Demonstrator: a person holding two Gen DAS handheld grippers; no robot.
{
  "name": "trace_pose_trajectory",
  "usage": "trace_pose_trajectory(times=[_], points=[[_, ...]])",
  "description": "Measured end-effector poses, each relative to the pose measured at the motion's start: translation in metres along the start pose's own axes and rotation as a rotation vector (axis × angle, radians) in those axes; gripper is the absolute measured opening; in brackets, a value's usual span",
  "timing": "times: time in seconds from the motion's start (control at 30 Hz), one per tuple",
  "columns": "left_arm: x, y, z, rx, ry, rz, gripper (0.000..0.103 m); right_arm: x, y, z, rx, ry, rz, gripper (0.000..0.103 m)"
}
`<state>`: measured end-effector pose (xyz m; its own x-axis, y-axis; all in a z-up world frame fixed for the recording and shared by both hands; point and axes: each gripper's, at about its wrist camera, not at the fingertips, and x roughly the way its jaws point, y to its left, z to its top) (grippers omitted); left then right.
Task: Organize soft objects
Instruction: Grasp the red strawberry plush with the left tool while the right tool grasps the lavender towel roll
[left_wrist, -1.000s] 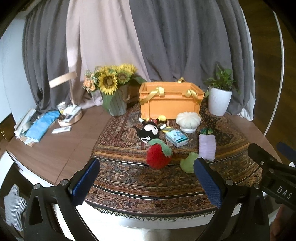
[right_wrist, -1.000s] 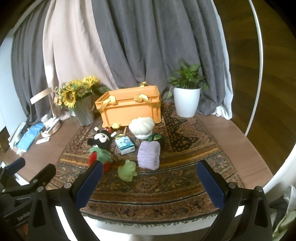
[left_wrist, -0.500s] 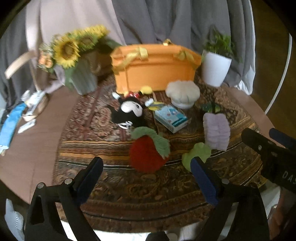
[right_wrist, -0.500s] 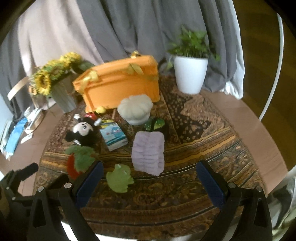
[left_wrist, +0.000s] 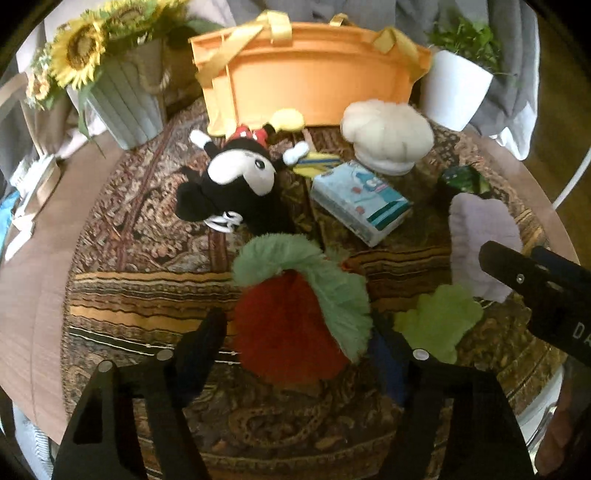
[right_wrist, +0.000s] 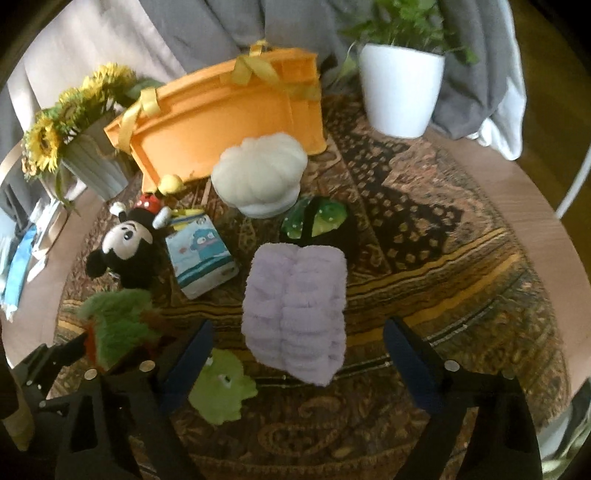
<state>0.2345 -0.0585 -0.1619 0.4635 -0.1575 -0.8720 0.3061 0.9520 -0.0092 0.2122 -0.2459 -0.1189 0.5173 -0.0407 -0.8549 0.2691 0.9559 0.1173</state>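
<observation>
My left gripper (left_wrist: 295, 343) is open, its fingers on either side of a red plush strawberry (left_wrist: 288, 332) with green leaves, on the patterned rug (left_wrist: 147, 295). My right gripper (right_wrist: 299, 354) is open around the near end of a lilac fluffy plush (right_wrist: 295, 306). A green frog plush (right_wrist: 221, 387) lies by its left finger. A black-and-white mouse plush (left_wrist: 236, 184), a white shell plush (left_wrist: 388, 136), a tissue pack (left_wrist: 358, 206) and a dark green plush (right_wrist: 314, 221) lie before the orange basket (left_wrist: 314, 74).
A sunflower vase (left_wrist: 122, 92) stands at the back left and a white plant pot (right_wrist: 402, 88) at the back right. Curtains hang behind. Small items lie on the bare wooden table (left_wrist: 33, 258) at the left.
Both grippers moved forward and down toward the rug. The left now brackets the strawberry plush; the right now brackets the lilac plush. Both stay open.
</observation>
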Motion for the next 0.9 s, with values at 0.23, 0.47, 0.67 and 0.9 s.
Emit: trace_pose_trajectory(times=[0.23,0.47,0.67,0.9], points=[[0.022,-0.002,0.007,-0.025,0.037,-0.001,0.051,0.032,-0.005,0.008,-0.012,0.079,0.037,0.073],[0.023,0.003,0.008,-0.052,0.019,-0.018,0.039,0.047,-0.008,0.009,-0.02,0.133,0.075,0.046],[0.011,-0.005,0.008,-0.044,-0.024,-0.031,0.038,0.027,-0.008,0.012,-0.052,0.085,0.091,0.041],[-0.024,-0.003,0.025,-0.06,-0.114,-0.058,0.038,-0.012,0.003,0.028,-0.093,-0.02,0.12,0.041]])
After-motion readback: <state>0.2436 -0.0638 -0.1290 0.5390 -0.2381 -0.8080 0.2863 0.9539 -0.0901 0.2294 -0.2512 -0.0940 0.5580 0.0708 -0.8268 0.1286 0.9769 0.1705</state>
